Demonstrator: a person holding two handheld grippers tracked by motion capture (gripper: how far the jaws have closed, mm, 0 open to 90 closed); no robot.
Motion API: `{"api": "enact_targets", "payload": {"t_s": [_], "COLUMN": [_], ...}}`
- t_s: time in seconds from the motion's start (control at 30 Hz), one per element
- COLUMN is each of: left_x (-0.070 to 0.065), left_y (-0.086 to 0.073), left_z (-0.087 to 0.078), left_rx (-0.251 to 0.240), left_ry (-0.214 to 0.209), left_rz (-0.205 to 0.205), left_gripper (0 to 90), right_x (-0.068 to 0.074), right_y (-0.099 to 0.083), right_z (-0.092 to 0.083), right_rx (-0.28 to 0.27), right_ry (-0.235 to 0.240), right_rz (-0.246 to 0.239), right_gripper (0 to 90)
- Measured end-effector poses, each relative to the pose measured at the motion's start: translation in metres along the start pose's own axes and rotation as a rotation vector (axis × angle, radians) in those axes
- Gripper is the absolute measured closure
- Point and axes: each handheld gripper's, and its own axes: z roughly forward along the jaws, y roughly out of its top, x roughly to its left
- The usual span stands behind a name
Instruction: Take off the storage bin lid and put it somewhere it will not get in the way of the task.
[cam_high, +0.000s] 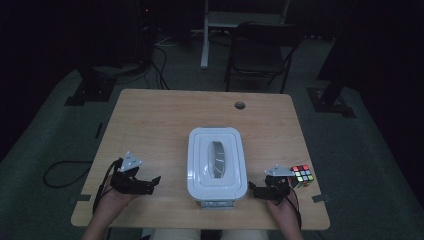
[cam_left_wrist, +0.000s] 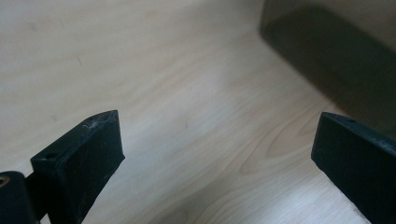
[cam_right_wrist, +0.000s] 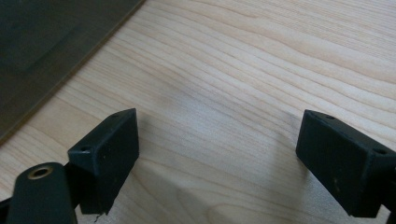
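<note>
Left gripper (cam_high: 156, 181) and right gripper (cam_high: 251, 187) both gape empty, flanking the white lidded plastic box (cam_high: 216, 162); multicoloured puzzle cube (cam_high: 301, 175) nearby, no lettering legible.

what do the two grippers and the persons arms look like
Both the left gripper and right gripper are black, each topped by a grey three-cornered plate and trailing a dark cable. Up close, the jaws are blocky black pads with small screw holes. No sleeves show on the forearms.

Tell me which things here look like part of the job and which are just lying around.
Likely part of the job:
white lidded box, between both grippers
puzzle cube, beside the right gripper
left gripper, open

Just lying about:
folding chair behind the table
floor cables
</note>
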Motion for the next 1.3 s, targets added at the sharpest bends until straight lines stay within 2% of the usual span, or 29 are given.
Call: {"api": "enact_targets", "payload": {"t_s": [0.03,0.07,0.1,0.13,0.23,0.27,0.3,0.43,0.53,0.57,0.6,0.63,0.67,0.77,0.83,1.13,1.3], "left_x": [-0.003,-0.01,-0.01,-0.015,-0.019,-0.023,-0.023,-0.035,-0.043,-0.047,-0.05,-0.05,-0.054,-0.058,-0.063,-0.076,-0.082], "left_y": [0.003,0.009,0.009,0.016,0.021,0.027,0.027,0.041,0.05,0.053,0.057,0.057,0.061,0.064,0.068,0.083,0.09], "left_z": [-0.002,-0.005,-0.005,-0.008,-0.01,-0.015,-0.015,-0.025,-0.028,-0.028,-0.026,-0.026,-0.022,-0.02,-0.017,-0.006,0.003], "left_rx": [-0.004,-0.002,-0.002,-0.011,-0.022,-0.036,-0.036,-0.083,-0.103,-0.109,-0.115,-0.115,-0.117,-0.122,-0.136,-0.128,-0.121], "left_ry": [-0.005,-0.008,-0.008,-0.032,-0.036,-0.06,-0.06,-0.116,-0.141,-0.15,-0.175,-0.175,-0.198,-0.222,-0.267,-0.325,-0.354], "left_rz": [0.005,0.027,0.027,0.04,0.043,0.046,0.046,0.06,0.091,0.108,0.111,0.111,0.121,0.129,0.133,0.184,0.182], "left_gripper": [2.9,2.9,2.9,2.9,2.9,2.9,2.9,2.9,2.9,2.9,2.9,2.9,2.8,2.9,2.9,2.9,2.9], "right_x": [0.0,0.0,0.0,0.0,0.0,0.0,0.0,0.0,0.0,0.0,0.0,0.0,0.0,0.0,0.0,0.0,0.0], "right_y": [0.0,0.0,0.0,0.0,0.0,0.0,0.0,0.0,0.0,0.0,0.0,0.0,0.0,0.0,0.0,0.0,0.0], "right_z": [0.0,0.0,0.0,0.0,0.0,0.0,0.0,0.0,0.0,0.0,0.0,0.0,0.0,0.0,0.0,0.0,0.0], "right_rx": [0.0,0.0,0.0,0.0,0.0,0.0,0.0,0.0,0.0,0.0,0.0,0.002,0.001,0.001,0.001,0.001,0.002], "right_ry": [0.0,0.0,0.0,0.0,0.0,0.0,0.0,0.0,0.0,0.0,0.0,0.0,0.0,0.0,0.0,0.0,0.0], "right_rz": [0.0,0.0,0.0,0.0,0.0,0.0,0.0,0.0,0.0,0.0,0.0,-0.001,0.0,0.0,0.0,0.0,-0.001], "right_gripper": [13.0,13.0,13.0,13.0,13.0,13.0,13.0,13.0,13.0,13.0,13.1,13.0,13.0,13.0,13.0,13.1,13.0]}}
